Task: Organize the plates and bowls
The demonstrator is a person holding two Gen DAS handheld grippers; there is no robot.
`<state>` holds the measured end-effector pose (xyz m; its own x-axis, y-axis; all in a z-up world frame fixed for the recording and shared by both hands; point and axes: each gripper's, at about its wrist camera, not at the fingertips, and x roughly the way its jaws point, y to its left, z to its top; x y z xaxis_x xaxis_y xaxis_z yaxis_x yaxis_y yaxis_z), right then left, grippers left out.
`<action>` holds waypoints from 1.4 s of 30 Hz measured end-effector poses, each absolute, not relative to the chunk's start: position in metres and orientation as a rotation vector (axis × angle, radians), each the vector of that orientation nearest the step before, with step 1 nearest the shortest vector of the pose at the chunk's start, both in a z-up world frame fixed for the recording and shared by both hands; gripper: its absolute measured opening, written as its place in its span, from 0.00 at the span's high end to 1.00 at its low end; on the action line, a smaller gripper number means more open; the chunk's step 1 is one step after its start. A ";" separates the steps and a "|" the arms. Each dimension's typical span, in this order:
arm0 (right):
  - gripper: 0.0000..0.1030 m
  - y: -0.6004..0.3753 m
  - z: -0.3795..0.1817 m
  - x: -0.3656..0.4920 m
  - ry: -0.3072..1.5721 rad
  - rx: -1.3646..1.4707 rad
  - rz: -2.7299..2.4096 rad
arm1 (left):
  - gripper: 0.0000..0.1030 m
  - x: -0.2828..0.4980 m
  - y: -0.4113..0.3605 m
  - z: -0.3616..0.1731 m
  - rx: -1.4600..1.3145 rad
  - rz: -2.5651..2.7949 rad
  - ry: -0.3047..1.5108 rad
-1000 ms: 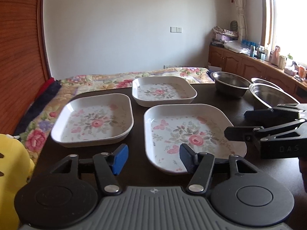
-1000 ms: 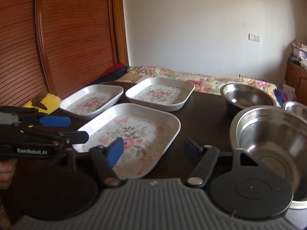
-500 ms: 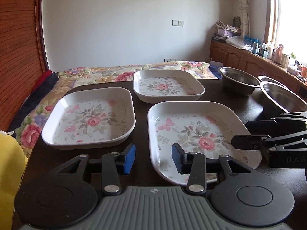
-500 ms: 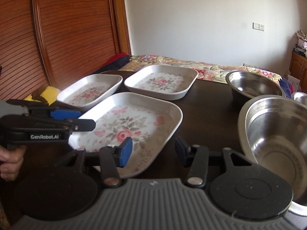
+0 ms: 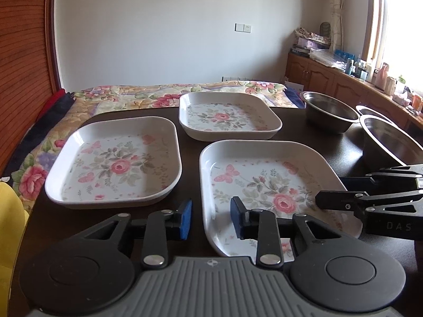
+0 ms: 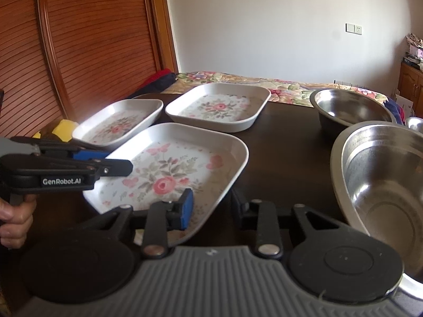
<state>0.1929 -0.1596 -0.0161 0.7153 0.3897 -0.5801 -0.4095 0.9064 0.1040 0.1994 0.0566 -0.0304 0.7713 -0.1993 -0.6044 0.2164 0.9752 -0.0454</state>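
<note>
Left gripper (image 5: 210, 218): fingers apart, straddling the near-left rim of the near plate (image 5: 267, 185), not clamped. Right gripper (image 6: 211, 207): fingers apart astride that plate's near-right rim. Outward on the table (image 5: 190, 142): second plate (image 5: 116, 162) at 10 o'clock, third plate (image 5: 228, 115) at 12, steel bowls (image 5: 327, 115) at 2.

Dishes counted on the dark table

There were three white square floral plates (image 5: 119, 158) (image 5: 227, 116) (image 5: 267, 185) and three round steel bowls (image 5: 327, 115) (image 5: 391, 142) (image 5: 370, 111).
</note>
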 end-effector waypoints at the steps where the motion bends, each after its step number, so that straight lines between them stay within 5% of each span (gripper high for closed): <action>1: 0.69 -0.159 -0.016 0.193 0.635 -0.031 0.444 | 0.71 0.200 0.057 -0.030 0.023 -0.229 0.653; 13: 0.76 -0.163 -0.016 0.194 0.635 0.004 0.432 | 0.87 0.200 0.057 -0.029 0.011 -0.215 0.656; 42: 0.78 -0.152 -0.009 0.146 0.613 0.043 0.463 | 0.87 0.133 0.077 -0.013 -0.040 -0.205 0.627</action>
<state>0.1459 -0.1525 -0.0085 0.7191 0.4312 -0.5450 -0.4061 0.8971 0.1741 0.1328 0.0775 -0.0129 0.7904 -0.2023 -0.5782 0.1780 0.9790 -0.0993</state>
